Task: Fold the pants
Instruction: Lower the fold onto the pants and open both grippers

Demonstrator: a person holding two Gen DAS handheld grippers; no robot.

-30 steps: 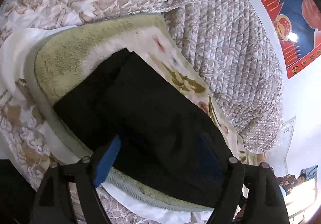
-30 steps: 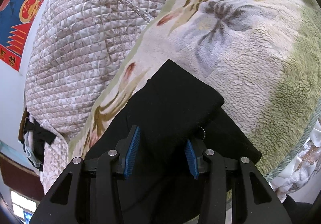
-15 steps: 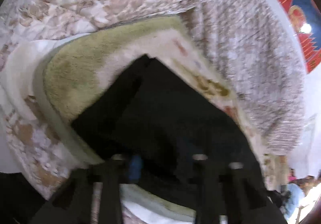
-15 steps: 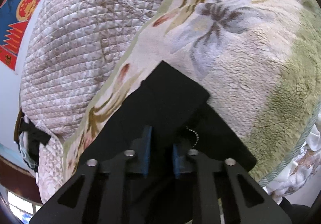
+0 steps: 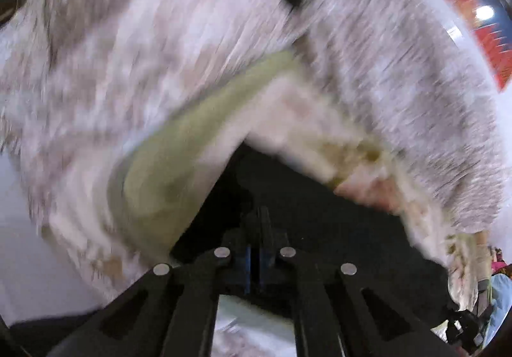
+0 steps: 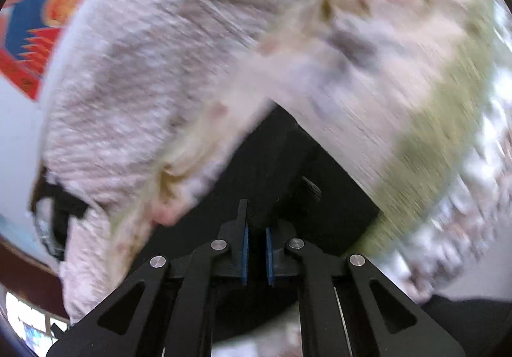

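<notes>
We hold the black pants [image 6: 288, 171] pinched in both left gripper [image 5: 255, 256] and right gripper [image 6: 256, 253]; limp, light cloth, best gripped at the near folded edge

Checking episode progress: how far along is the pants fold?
Done: black pants already lie in stacked layers on the fleece blanket. In hand: left gripper and right gripper both have jaws closed on the near edge. Left: carry that edge over, release; frames are motion-blurred.
</notes>
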